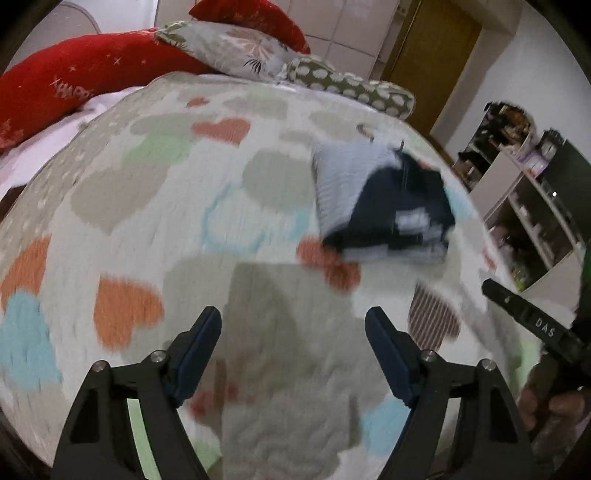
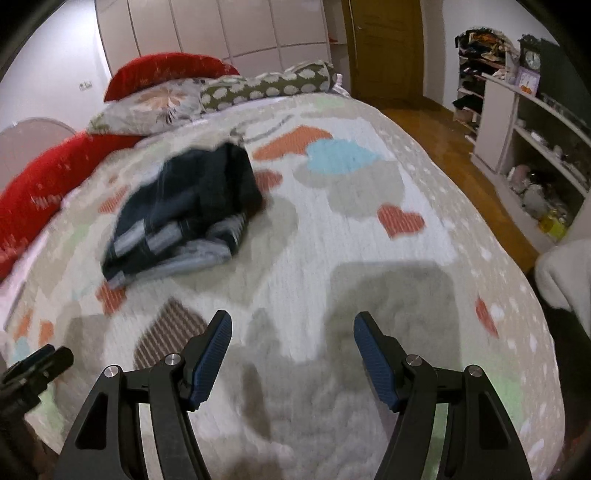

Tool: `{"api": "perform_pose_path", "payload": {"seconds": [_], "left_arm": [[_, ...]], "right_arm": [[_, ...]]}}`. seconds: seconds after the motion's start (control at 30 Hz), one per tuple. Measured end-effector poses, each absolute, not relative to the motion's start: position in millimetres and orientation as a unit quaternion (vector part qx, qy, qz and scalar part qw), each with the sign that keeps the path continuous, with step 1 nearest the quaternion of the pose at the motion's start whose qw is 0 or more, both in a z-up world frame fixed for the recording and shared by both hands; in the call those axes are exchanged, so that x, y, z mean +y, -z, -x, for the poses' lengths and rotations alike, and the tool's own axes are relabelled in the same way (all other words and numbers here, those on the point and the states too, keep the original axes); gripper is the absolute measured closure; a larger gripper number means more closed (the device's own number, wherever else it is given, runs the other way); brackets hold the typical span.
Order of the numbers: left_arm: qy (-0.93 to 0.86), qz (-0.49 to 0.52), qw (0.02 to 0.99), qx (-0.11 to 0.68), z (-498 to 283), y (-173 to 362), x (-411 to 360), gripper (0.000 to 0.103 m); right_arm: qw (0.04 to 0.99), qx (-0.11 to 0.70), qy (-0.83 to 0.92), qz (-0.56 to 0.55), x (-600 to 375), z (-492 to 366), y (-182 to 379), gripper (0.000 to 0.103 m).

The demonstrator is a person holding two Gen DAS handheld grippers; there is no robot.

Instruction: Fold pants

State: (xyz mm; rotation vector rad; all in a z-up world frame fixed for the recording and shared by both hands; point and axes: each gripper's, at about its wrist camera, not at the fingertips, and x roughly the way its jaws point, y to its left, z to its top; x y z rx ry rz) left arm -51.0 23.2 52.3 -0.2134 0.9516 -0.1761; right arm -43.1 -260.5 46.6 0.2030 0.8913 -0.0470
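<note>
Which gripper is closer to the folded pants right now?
Hard to call; neither touches them. The left gripper hangs open with the pants ahead to its right; the right gripper hangs open with them ahead to its left.

A bedroom in a home. Shown by a bed [image 2: 369, 177] filling most of both views, spread with a pale cover [image 1: 155, 206] printed with hearts and clouds. At the far end, red pillows [image 1: 70, 77], a floral pillow [image 2: 147, 107] and a spotted bolster [image 2: 266, 86], backed by tall pale wardrobe doors [image 2: 221, 29]. Far right, a brown wooden door [image 2: 384, 48] above a wood floor [image 2: 461, 147]. On the right wall, open white shelves [image 2: 532, 147] crowded with small household clutter, with a clock [image 2: 532, 59] on top and a rack of dark clothes [image 2: 476, 66] beyond. On the cover, a folded pile of dark clothing [image 2: 184, 206].
</note>
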Motion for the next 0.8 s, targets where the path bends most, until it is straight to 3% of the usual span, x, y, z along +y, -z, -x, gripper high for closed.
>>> {"api": "perform_pose_path", "payload": {"seconds": [0.17,0.47,0.5,0.53,0.57,0.8], "left_arm": [[0.149,0.165,0.837,0.501,-17,-42,18,0.019],[0.199,0.173,0.817,0.513,-91,-21,-19,0.021],[0.21,0.167,0.817,0.511,-90,-24,-25,0.045],[0.219,0.166,0.813,0.514,-90,-26,-28,0.069],[0.216,0.16,0.814,0.514,-88,-30,-32,0.069],[0.192,0.15,0.842,0.482,-103,-56,-26,0.069]], "right_arm": [[0.888,0.418,-0.041,-0.188,-281,-5,-52,0.025],[0.84,0.448,-0.091,-0.292,-287,-99,-13,0.022],[0.84,0.449,-0.099,-0.287,-283,-105,-12,0.024],[0.837,0.454,-0.112,-0.284,-280,-109,-13,0.046],[0.823,0.467,-0.137,-0.294,-275,-114,-11,0.067],[0.84,0.439,-0.165,-0.274,-258,-119,-50,0.072]]}}
